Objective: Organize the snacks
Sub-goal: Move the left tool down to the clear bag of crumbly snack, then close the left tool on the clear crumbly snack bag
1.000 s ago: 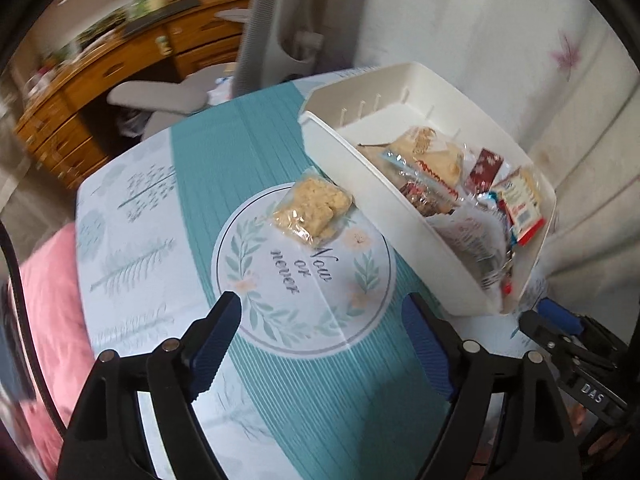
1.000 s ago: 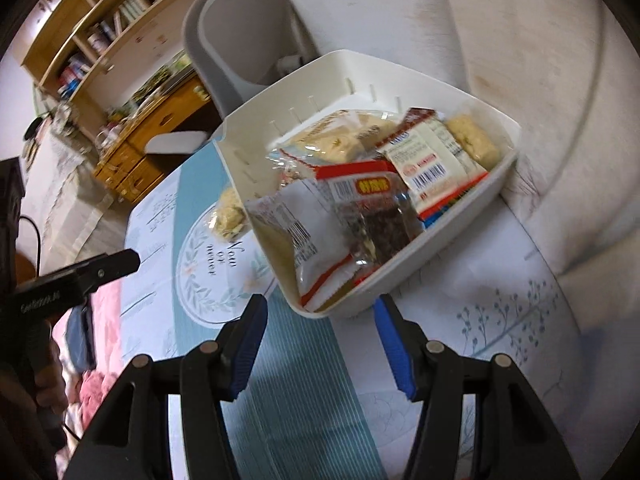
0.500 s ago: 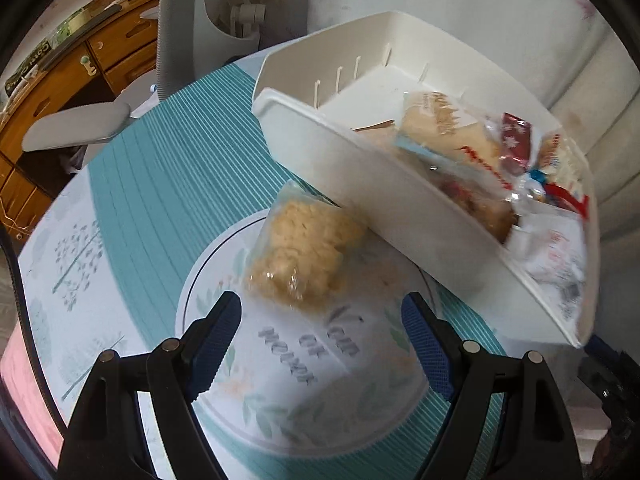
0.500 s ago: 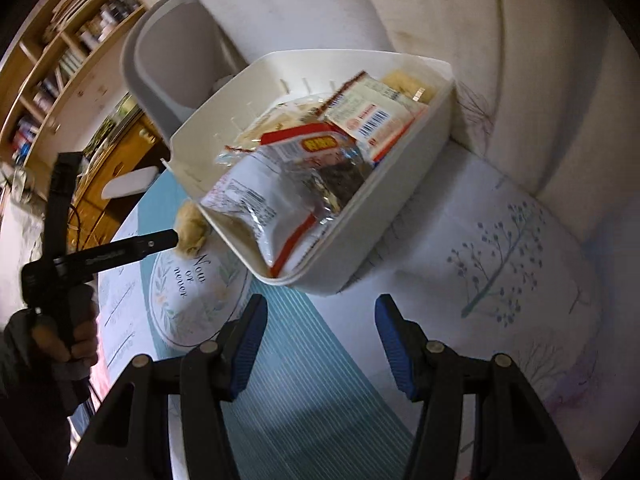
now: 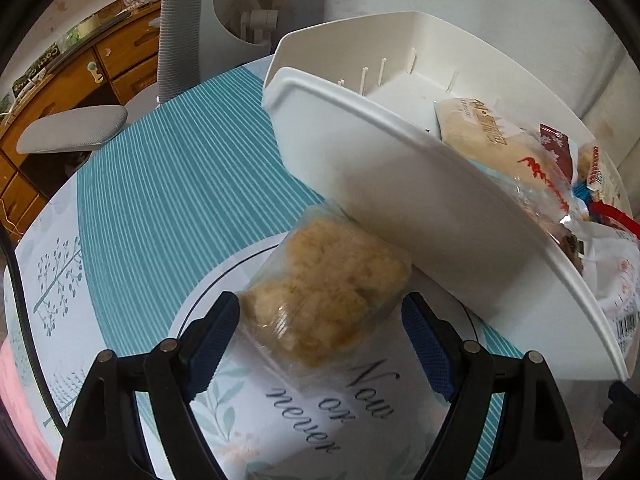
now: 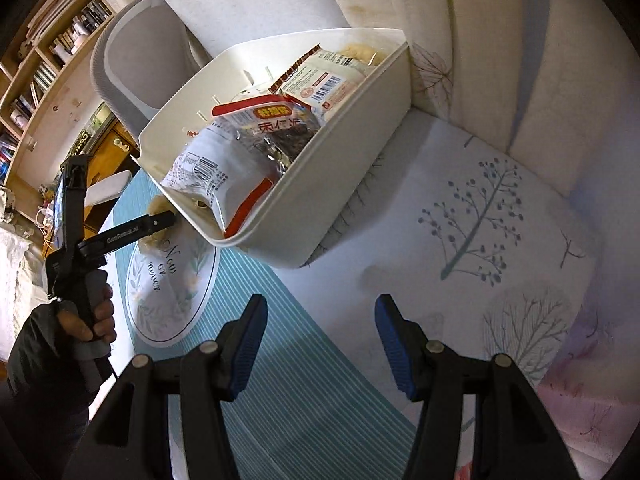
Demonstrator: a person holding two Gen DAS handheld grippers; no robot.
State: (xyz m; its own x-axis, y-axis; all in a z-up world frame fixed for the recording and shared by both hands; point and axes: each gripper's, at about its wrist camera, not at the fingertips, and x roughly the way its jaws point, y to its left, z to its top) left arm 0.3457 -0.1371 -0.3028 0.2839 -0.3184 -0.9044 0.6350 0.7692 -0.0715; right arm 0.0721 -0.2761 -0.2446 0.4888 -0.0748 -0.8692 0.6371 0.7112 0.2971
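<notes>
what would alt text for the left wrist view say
The open left tongs straddle a clear bag of yellow crumbly snack lying on a teal-striped tablecloth, pads not pressing it. Right beside the bag stands a white bin holding several wrapped snacks; a grey chair and wooden drawers show behind the table.

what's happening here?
A person with a handheld gripper in each hand is sorting snacks into a white bin on a table. The bin already holds several packets. One clear bag of yellow crumbly snack lies on the tablecloth against the bin's wall. The left gripper is down around it, jaws open on either side, not yet gripping. The right gripper hangs open and empty over the cloth.
</notes>
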